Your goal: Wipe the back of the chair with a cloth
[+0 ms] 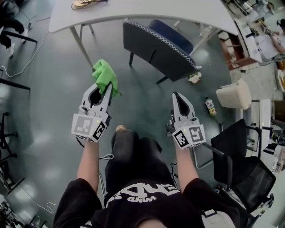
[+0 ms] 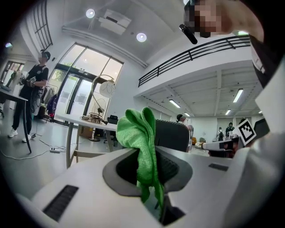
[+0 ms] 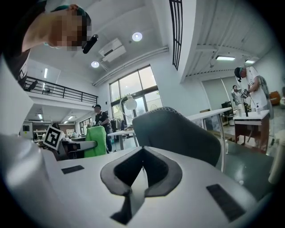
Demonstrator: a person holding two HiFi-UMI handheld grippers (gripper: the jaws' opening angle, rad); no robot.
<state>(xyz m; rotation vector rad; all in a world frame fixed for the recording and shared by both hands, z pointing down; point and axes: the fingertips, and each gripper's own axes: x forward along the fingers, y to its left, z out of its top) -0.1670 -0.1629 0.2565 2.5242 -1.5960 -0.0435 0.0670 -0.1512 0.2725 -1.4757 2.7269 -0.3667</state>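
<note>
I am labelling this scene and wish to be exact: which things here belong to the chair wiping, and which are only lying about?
For the job: green cloth, clamped in the left hand-held gripper; grey chair; right hand-held gripper, shut and empty.
Lying about: bottle on the floor; white table; black office chair.

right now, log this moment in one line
left tongs: shut on cloth | right tongs: shut, empty | chair: ahead, cloth not touching it
</note>
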